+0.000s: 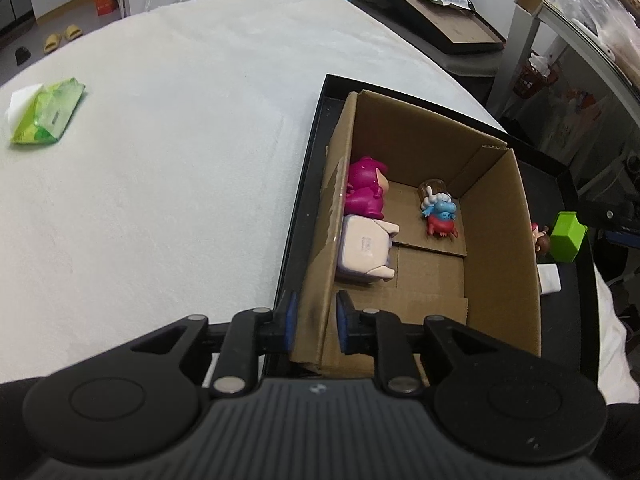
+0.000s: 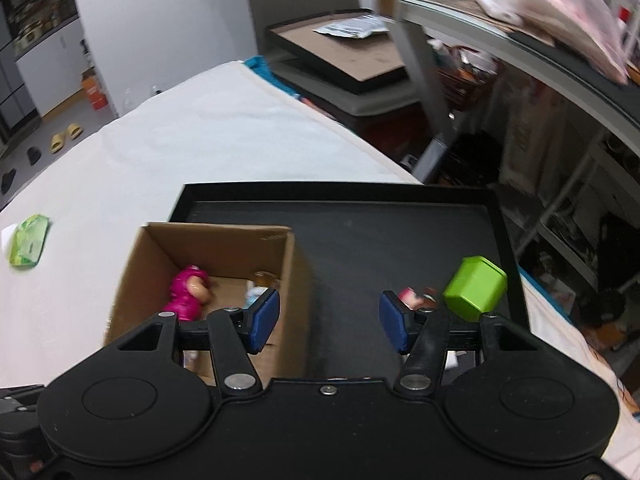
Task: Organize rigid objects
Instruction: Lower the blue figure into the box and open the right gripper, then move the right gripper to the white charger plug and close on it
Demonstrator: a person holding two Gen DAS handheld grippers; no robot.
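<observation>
White-covered surface (image 1: pixel 160 160) carries black tray (image 2: pixel 340 200) with cardboard box (image 1: pixel 500 240).

- Left gripper (image 1: pixel 316 322): jaws straddle the box's near wall, not clearly clamped; the box may shift.
- Right gripper (image 2: pixel 328 322): jaws apart, empty.
- Green block (image 2: pixel 474 288) and small figure (image 2: pixel 412 296) lie beyond the right jaw; a careless approach could topple them.
- Pink figure (image 1: pixel 364 192) is boxed.
</observation>
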